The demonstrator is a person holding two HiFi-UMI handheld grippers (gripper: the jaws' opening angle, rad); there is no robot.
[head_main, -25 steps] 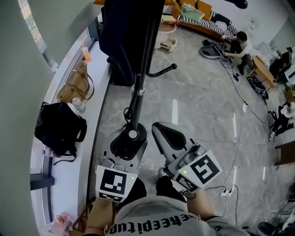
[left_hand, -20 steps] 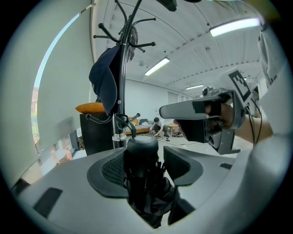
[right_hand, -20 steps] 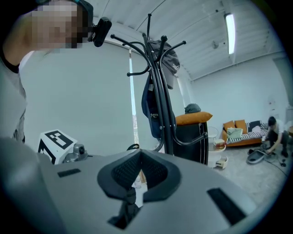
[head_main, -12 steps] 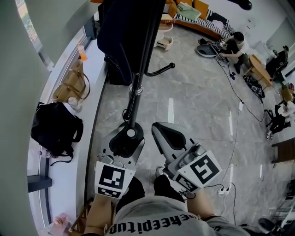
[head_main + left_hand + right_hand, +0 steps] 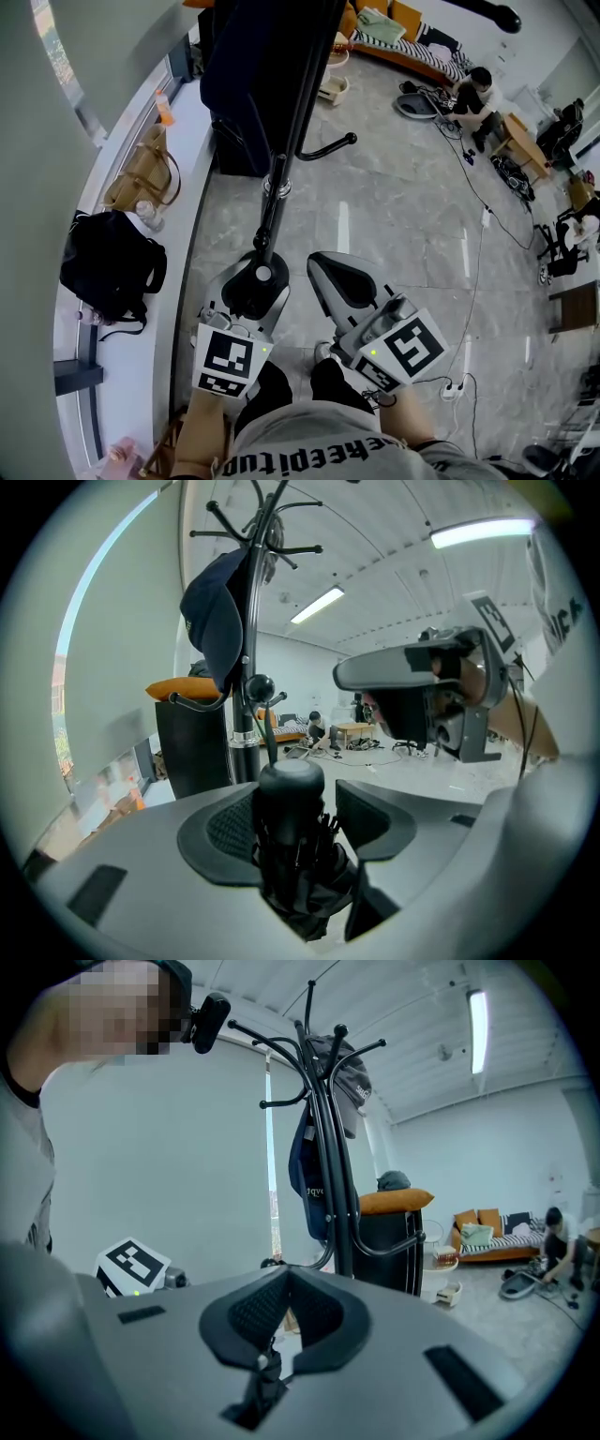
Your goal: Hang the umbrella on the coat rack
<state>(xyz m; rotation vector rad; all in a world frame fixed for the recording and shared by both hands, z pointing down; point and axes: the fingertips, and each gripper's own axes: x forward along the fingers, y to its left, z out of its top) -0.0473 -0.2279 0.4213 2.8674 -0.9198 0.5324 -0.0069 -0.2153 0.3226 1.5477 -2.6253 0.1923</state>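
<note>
- A black backpack (image 5: 108,272) and a tan bag (image 5: 141,173) sit on the window ledge (image 5: 180,117)
- The left gripper (image 5: 251,286) is clamped on the folded black umbrella (image 5: 291,827), held upright just before the coat rack (image 5: 333,1185)
- The right gripper (image 5: 342,279), close beside it, is closed on nothing

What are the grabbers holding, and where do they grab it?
The left gripper clamps the folded black umbrella round its body, just below the round end cap. The right gripper holds nothing.
</note>
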